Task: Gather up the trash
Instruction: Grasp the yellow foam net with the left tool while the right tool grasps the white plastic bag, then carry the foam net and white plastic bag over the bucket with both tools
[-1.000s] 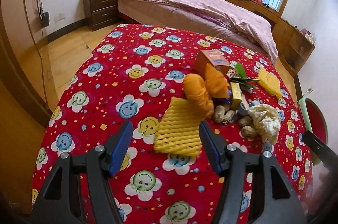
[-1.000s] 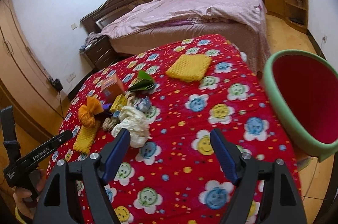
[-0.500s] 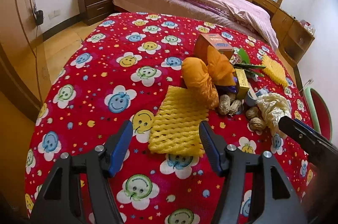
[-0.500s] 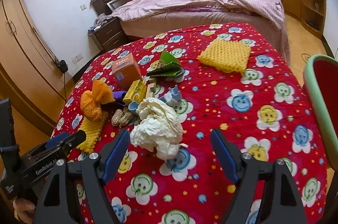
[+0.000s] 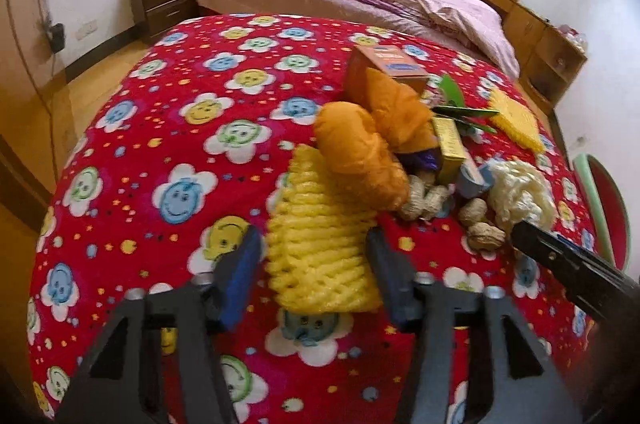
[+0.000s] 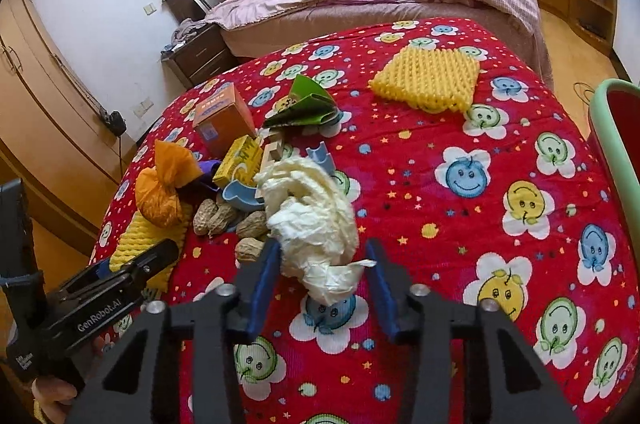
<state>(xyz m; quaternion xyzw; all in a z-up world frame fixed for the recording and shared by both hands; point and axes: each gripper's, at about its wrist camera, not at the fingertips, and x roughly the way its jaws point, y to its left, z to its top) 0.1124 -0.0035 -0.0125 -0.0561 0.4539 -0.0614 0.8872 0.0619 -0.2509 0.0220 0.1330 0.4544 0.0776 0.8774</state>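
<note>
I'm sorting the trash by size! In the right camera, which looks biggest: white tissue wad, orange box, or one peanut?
1. White tissue wad, though it lies nearest the camera, so that is unsure.
2. Orange box.
3. Peanut.

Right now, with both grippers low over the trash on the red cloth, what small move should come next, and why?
Probably let both finish closing. The left gripper has the yellow foam net between its closing jaws, and the right gripper has the crumpled white paper between its own. Neither pair of pads clearly presses yet, so lifting now might drop them.
</note>
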